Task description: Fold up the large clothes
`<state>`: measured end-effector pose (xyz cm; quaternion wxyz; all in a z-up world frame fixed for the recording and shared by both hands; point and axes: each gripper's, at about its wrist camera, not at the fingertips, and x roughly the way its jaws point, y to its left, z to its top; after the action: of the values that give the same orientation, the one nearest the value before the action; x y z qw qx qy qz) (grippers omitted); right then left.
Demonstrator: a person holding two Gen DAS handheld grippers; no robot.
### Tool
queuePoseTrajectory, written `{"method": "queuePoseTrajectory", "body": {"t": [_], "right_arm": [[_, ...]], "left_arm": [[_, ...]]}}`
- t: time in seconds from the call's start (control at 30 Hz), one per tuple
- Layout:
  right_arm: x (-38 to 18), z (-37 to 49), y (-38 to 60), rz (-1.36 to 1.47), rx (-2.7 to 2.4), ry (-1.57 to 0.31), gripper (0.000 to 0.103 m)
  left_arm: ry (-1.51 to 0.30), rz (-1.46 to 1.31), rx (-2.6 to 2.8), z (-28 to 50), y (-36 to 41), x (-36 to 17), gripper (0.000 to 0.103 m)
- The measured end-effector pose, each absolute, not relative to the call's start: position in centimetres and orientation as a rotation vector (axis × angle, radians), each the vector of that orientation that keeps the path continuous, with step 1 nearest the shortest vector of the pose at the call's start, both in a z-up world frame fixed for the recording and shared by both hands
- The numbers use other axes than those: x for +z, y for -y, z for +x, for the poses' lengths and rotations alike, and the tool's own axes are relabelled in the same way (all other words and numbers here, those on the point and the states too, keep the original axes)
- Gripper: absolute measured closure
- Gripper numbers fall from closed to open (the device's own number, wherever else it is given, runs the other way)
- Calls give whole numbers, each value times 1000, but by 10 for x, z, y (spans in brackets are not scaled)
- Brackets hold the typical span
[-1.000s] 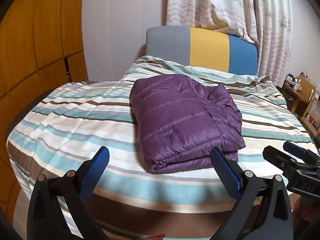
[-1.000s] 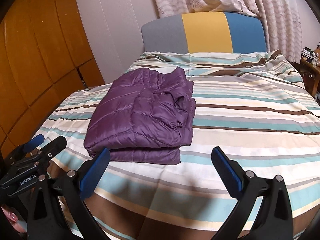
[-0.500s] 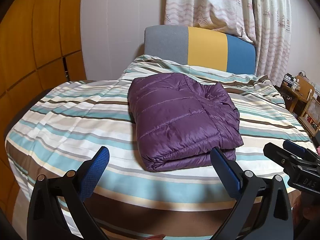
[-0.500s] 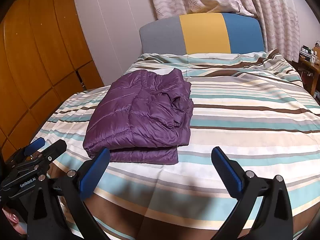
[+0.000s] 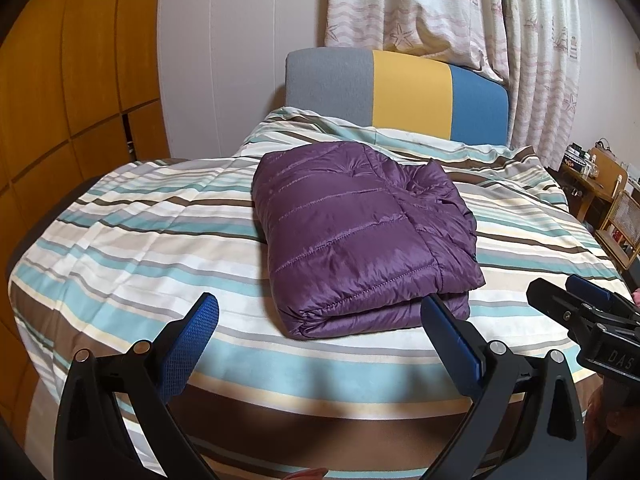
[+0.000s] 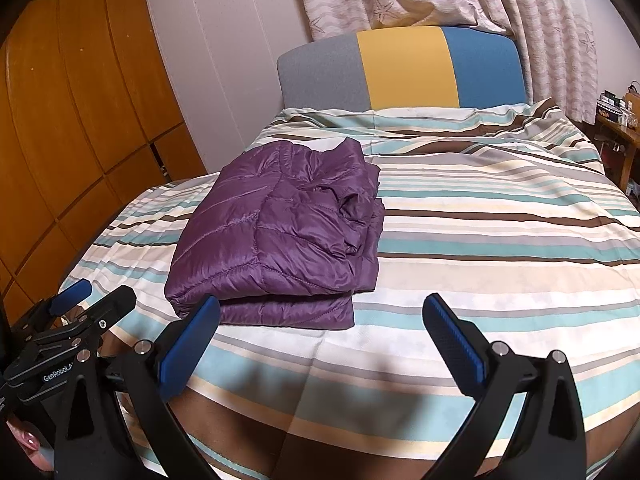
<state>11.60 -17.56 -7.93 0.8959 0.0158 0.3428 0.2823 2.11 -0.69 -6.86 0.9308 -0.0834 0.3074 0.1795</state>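
A purple quilted puffer jacket point(image 5: 360, 236) lies folded into a thick rectangle on the striped bed; it also shows in the right wrist view point(image 6: 280, 232), left of centre. My left gripper point(image 5: 320, 336) is open and empty, held just short of the jacket's near edge at the foot of the bed. My right gripper point(image 6: 320, 336) is open and empty, to the right of the jacket's near corner. Each gripper shows at the edge of the other's view: the right one point(image 5: 580, 312) and the left one point(image 6: 80, 308).
The bed's striped cover point(image 5: 140, 248) spreads wide around the jacket. A grey, yellow and blue headboard point(image 5: 400, 92) stands at the far end under patterned curtains point(image 5: 440, 12). Wooden wardrobe panels point(image 5: 72, 80) line the left. A wooden side table point(image 5: 596, 184) with clutter stands at the right.
Both grippers have drawn back slightly from the bed, so the jacket looks a little farther off. The jacket has not moved and both grippers stay open.
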Motion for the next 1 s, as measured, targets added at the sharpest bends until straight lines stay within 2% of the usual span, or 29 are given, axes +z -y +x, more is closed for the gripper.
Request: {"method": "queuePoseTrajectory", "body": {"t": [1.0], "right_arm": [[-84, 117, 173, 37, 587, -728, 2]], "left_arm": [[-650, -153, 365, 23, 10, -75, 3]]}}
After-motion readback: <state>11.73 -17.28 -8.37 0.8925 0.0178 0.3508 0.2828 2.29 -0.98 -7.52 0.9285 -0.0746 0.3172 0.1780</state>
